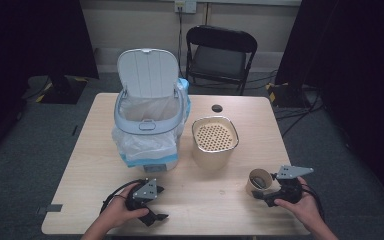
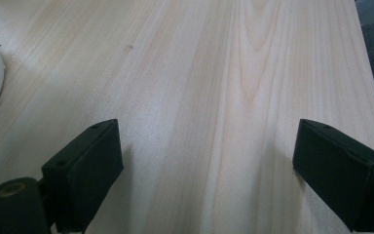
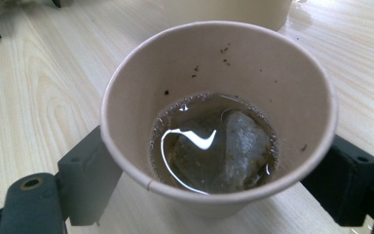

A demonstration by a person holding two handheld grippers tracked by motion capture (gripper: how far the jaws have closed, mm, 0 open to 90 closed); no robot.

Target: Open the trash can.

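- Tan paper cup (image 3: 214,73), brown tea and dark specks inside.
- Cream strainer pot (image 1: 214,141) beside the cup, dotted with holes.
- Grey-white bin (image 1: 149,112).
- Pale wood-grain table (image 1: 200,200).

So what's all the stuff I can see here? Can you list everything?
paper cup: one, tan, near right of the table, between the right gripper's jaws, with brown liquid and a tea bag inside
strainer pot: one, cream, holed insert on top, table middle
bin: one, pale grey-blue, lid up, clear bag liner, left of the pot
table: one, light wood
folding chair: one, black, behind the table
small round thing: one, dark, far table edge
left gripper: one, black, jaws wide apart over bare table
right gripper: one, black, jaws on either side of the cup
hands: two, holding the grippers
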